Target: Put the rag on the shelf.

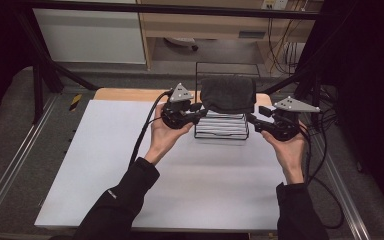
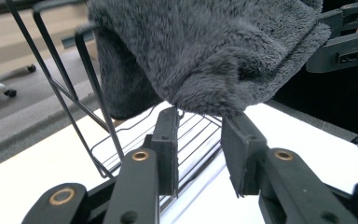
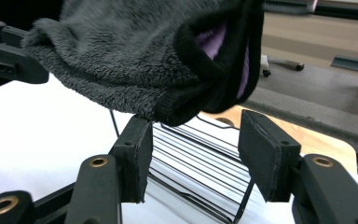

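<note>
A dark grey fleece cloth (image 1: 228, 94) hangs draped over the top of a black wire rack (image 1: 221, 127) at the far middle of the table. My left gripper (image 1: 200, 111) sits at the cloth's lower left corner and my right gripper (image 1: 254, 120) at its lower right corner. In the left gripper view the jaws (image 2: 199, 122) stand apart just under the cloth's (image 2: 205, 51) hanging edge without pressing on it. In the right gripper view the jaws (image 3: 196, 128) are wide apart below the cloth's (image 3: 135, 60) folded hem, where a purple lining shows.
The rack stands on a white sheet (image 1: 130, 165) over a wooden board (image 1: 125, 94). Black frame poles (image 1: 40, 65) rise at the back left and back right. Cables (image 1: 142, 135) trail from both grippers. A cabinet (image 1: 90, 35) stands beyond the table.
</note>
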A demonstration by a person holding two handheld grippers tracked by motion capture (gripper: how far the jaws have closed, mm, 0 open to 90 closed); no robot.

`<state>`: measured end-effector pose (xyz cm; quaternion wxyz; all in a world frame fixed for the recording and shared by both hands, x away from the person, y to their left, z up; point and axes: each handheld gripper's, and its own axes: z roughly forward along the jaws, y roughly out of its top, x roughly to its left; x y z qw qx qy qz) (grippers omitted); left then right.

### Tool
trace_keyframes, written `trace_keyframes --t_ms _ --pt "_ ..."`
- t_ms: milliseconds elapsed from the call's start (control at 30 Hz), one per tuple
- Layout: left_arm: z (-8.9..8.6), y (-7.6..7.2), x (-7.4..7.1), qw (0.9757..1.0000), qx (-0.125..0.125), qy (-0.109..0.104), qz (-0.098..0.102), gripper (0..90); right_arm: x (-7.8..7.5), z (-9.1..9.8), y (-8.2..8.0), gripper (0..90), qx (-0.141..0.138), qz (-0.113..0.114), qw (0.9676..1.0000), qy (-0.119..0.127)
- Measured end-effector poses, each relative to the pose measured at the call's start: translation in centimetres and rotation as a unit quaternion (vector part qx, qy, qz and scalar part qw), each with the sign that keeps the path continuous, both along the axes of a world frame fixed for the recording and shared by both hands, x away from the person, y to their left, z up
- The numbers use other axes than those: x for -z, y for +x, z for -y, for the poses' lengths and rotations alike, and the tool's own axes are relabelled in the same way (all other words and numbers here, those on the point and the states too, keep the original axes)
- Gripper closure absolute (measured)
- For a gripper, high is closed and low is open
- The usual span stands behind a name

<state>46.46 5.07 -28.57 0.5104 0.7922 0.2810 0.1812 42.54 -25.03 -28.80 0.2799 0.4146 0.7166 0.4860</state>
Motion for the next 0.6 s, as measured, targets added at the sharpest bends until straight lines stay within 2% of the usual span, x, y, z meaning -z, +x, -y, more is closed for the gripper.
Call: trace_keyframes --t_ms 167,267,367,467,600 --pt "0.4 1.2 1.4 0.9997 -0.015 0.011 -0.019 63.7 1.6 0.2 1.3 41.7 0.012 -0.007 0.9999 0.003" --pt "0.4 1.6 2.1 0.9992 -0.019 0.016 -0.031 60.2 2.7 0.4 2.0 35.5 0.021 -0.01 0.9997 0.002" --pt "0.1 1.5 2.6 0.9988 -0.02 0.023 -0.038 55.5 3.6 0.7 2.0 29.4 0.024 -0.015 0.9994 0.017" --pt "-0.4 1.4 2.7 0.998 -0.029 0.029 -0.049 49.9 3.6 0.7 1.5 23.6 0.018 -0.017 0.9995 0.022" --pt "-1.4 0.9 2.4 0.9978 -0.028 0.031 -0.051 40.2 2.6 0.5 0.6 16.0 0.002 -0.011 0.9994 0.032"
